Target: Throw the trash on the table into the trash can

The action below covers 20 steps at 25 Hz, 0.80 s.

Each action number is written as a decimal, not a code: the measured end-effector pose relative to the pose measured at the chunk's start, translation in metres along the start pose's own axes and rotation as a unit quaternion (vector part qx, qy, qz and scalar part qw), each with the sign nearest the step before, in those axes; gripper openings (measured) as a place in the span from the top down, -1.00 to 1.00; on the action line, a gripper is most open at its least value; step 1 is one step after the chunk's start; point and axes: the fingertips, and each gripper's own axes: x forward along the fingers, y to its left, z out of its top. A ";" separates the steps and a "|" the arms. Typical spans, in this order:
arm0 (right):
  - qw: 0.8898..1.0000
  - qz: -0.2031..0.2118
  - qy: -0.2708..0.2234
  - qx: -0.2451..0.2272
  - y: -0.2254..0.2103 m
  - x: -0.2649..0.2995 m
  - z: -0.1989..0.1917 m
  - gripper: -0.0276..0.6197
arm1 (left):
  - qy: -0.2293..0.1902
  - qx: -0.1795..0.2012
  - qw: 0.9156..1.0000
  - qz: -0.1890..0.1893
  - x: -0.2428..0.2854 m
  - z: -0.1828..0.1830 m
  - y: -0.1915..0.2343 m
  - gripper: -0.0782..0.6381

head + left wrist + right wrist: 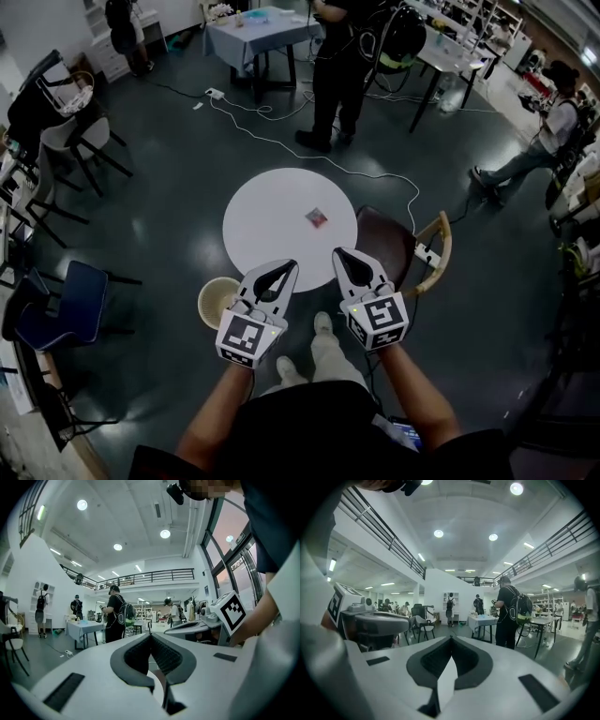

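In the head view a small crumpled piece of trash (316,217) lies on the round white table (272,230), right of its middle. A pale woven trash can (214,302) stands on the floor by the table's near left edge. My left gripper (289,265) hovers over the table's near rim, just right of the can, jaws shut and empty. My right gripper (342,253) is beside it, near the table's near right edge, also shut on nothing. Both point toward the table, short of the trash. The left gripper view (151,634) and right gripper view (451,639) show closed tips.
A brown wooden chair (398,246) is tucked at the table's right. A white cable (281,145) runs over the dark floor beyond the table. A person (337,70) stands near a far table (253,33). Chairs (56,300) line the left side.
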 end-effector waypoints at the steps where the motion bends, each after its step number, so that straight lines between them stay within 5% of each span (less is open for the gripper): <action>1: 1.000 0.002 0.001 0.001 -0.005 0.005 -0.001 0.86 | 0.002 0.001 1.000 0.002 0.004 -0.001 0.002 0.74; 11: 0.999 0.032 0.012 0.003 -0.064 0.055 -0.007 0.86 | 0.018 -0.007 0.999 0.037 0.065 -0.007 0.028 0.74; 20: 0.995 0.049 0.087 0.003 -0.120 0.110 -0.059 0.86 | 0.029 -0.032 0.997 0.061 0.122 -0.026 0.051 0.74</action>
